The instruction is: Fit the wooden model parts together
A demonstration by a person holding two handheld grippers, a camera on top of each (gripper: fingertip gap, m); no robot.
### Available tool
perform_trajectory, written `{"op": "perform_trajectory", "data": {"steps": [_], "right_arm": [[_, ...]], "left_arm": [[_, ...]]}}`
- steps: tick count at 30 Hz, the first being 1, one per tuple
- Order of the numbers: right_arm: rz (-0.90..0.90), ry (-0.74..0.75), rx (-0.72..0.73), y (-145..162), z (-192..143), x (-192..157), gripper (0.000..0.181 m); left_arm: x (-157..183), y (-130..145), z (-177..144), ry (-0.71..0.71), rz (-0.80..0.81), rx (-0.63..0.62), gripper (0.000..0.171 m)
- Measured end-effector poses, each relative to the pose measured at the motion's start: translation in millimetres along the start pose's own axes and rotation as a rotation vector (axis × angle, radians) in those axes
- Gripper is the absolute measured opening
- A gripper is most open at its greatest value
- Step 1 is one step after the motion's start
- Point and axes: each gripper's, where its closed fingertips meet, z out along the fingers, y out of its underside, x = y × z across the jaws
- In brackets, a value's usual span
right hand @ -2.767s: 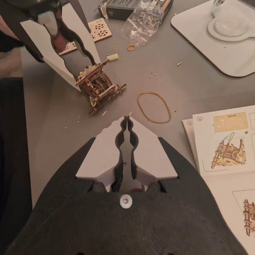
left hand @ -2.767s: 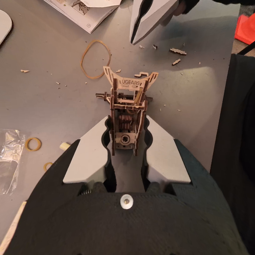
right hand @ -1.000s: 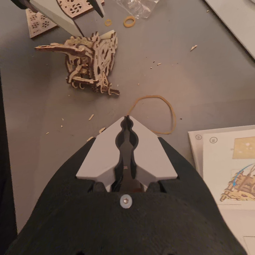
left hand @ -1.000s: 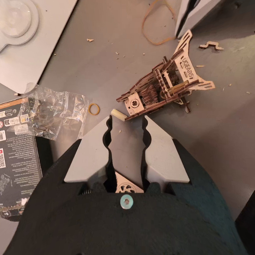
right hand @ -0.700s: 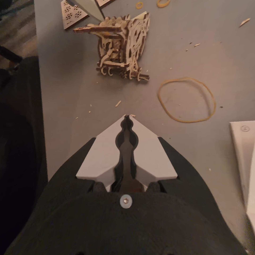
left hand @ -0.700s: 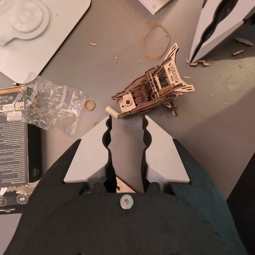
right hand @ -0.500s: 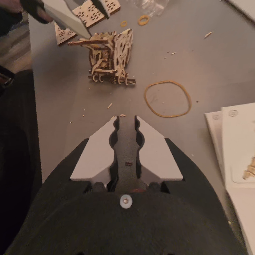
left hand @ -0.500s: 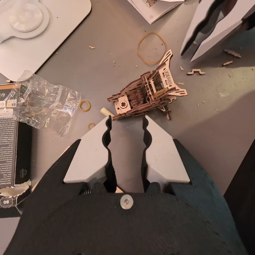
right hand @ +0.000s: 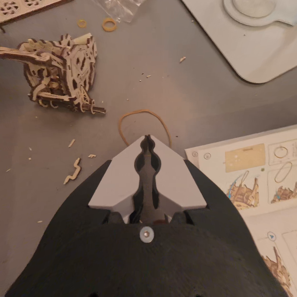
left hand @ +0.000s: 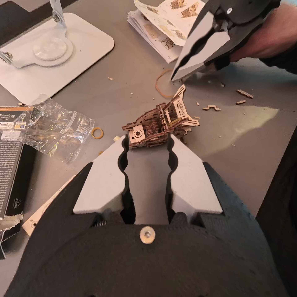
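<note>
The wooden model [left hand: 160, 127] lies on its side on the grey table, just beyond my left gripper [left hand: 147, 139], which is open and empty. The model's near end sits between the fingertips' line without being gripped. In the right wrist view the model [right hand: 59, 72] is at the upper left, well apart from my right gripper [right hand: 147, 136]. That gripper is shut, tips down inside a large rubber band [right hand: 144, 112]; the band's near side is hidden under the fingers. It also shows in the left wrist view [left hand: 175, 77], held by a hand, at the band [left hand: 160, 86].
An open instruction booklet [right hand: 249, 176] lies right of the right gripper. A white stand base [left hand: 48, 48], a plastic bag [left hand: 56, 127], a black box [left hand: 11, 144], small rubber bands [right hand: 109, 24], a cream peg [left hand: 116, 138], a wooden sheet [right hand: 24, 8] and loose wooden bits [right hand: 73, 172] lie around. One gripper's finger ends stand about 15 cm off the other's.
The left gripper let go of the model, which now lies tipped on its side. The right gripper opened half a second ago and has shut again, moving over the large rubber band.
</note>
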Motion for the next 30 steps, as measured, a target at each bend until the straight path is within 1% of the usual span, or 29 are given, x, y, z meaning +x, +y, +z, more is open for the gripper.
{"op": "perform_trajectory", "data": {"steps": [3,6,11,14,17,18,21,24,28,30], "right_arm": [[0.023,-0.095,-0.005,2.1,-2.5,-13.3,0.0],[0.034,-0.144,-0.007,9.9,-10.0,-23.9,0.0],[0.041,-0.227,-0.031,23.8,-23.0,-43.3,0.0],[0.039,-0.246,-0.048,31.4,-30.2,-50.9,0.0],[0.047,-0.266,-0.051,38.0,-36.5,-56.6,0.0],[0.052,-0.265,-0.05,39.9,-38.4,-56.6,0.0],[0.065,-0.255,-0.037,45.2,-43.4,-55.4,0.0],[0.077,-0.255,-0.006,48.4,-46.5,-55.9,0.0],[0.07,-0.243,0.026,52.0,-50.1,-57.0,0.0],[0.068,-0.24,0.032,53.6,-51.7,-57.6,0.0]], "left_arm": [[2.2,-6.6,-3.9,0.001,-0.007,0.03,0.046],[5.9,-13.1,-7.1,0.004,-0.009,0.058,0.045],[23.6,-31.8,-8.2,0.042,0.008,0.112,0.045],[43.8,-49.6,-6.8,0.087,0.019,0.155,0.044],[72.5,-63.7,0.8,0.136,0.022,0.172,0.044],[82.8,-66.4,5.0,0.152,0.019,0.167,0.044],[102.5,-70.0,20.8,0.133,0.013,0.115,0.042],[113.9,-75.0,38.2,0.108,-0.036,0.062,0.039],[112.4,-90.6,50.2,0.07,0.028,0.013,0.039],[103.6,-101.7,51.8,0.042,0.092,-0.023,0.04]]}}
